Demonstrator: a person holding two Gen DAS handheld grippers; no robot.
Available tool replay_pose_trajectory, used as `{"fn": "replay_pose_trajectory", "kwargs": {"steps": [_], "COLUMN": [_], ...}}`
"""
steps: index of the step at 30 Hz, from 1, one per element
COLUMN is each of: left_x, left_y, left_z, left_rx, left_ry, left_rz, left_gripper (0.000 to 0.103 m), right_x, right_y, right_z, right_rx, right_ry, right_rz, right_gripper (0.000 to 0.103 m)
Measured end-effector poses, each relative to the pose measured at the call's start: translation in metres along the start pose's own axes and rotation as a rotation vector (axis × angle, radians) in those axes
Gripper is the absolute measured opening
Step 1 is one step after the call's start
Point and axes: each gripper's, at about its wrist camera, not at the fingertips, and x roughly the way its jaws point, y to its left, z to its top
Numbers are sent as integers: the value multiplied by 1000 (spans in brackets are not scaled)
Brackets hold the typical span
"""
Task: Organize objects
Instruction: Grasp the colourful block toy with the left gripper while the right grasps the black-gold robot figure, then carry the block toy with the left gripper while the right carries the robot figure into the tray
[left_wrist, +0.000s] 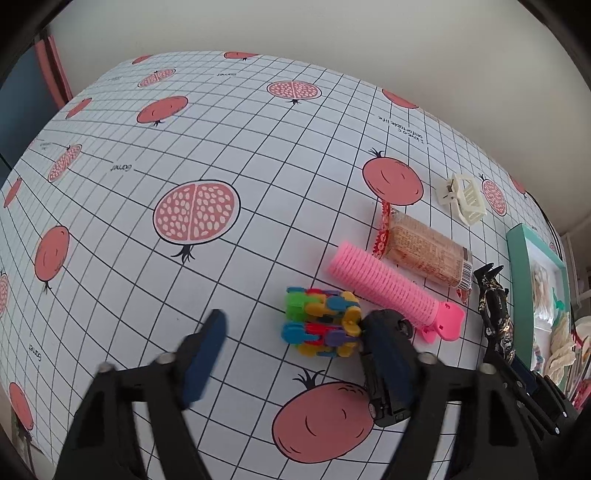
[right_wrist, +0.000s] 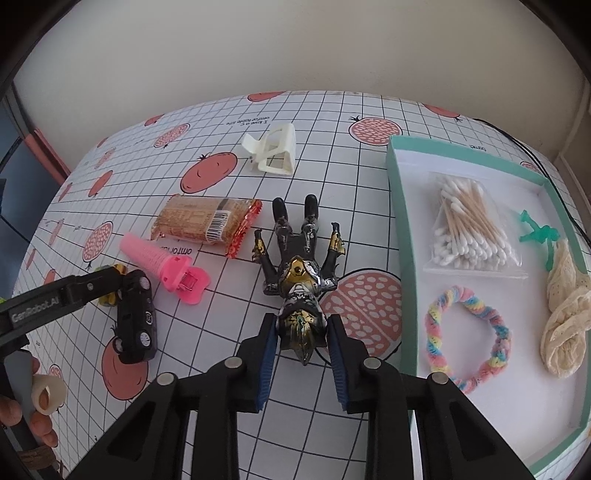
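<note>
A black and gold action figure (right_wrist: 301, 273) lies flat on the tablecloth, head toward me. My right gripper (right_wrist: 303, 322) is shut on its head, one blue pad on each side. My left gripper (left_wrist: 291, 343) is open; its right finger (left_wrist: 393, 363) rests against a black toy car (left_wrist: 386, 398), which also shows in the right wrist view (right_wrist: 135, 317). Just past the fingertips sits a multicoloured block toy (left_wrist: 321, 321). Beyond it lie a pink hair roller (left_wrist: 391, 288), a wrapped snack (left_wrist: 428, 253) and a white claw clip (left_wrist: 463, 197).
A teal-rimmed box (right_wrist: 399, 206) stands at the right, holding a bag of cotton swabs (right_wrist: 472, 229), a pastel braided ring (right_wrist: 469, 332) and cream mesh (right_wrist: 565, 306). A hand (right_wrist: 40, 417) grips the left tool. A wall lies beyond the table's far edge.
</note>
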Motion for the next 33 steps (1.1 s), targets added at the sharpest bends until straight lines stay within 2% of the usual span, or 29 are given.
{"fn": "replay_pose_trajectory", "kwargs": {"steps": [4,6,15,33], "left_x": [2,1,4,-3], "left_y": [1,1,1,3], "left_z": [-1,-2,-3,-2], "left_rx": [-3,-3,5,2], "left_ry": [11,10,30,6], "left_rz": [-3,-16,-25,-20], "left_gripper": [71,64,45,43], "right_x": [0,0,0,-3], "right_y": [0,0,-1,0], "right_z": [0,0,-1,1], "right_rx": [-2,-1,5,19], "right_ry": [0,0,-1,-21], "right_rz": [5,6,13,40], "right_gripper": [29,29,29,29]}}
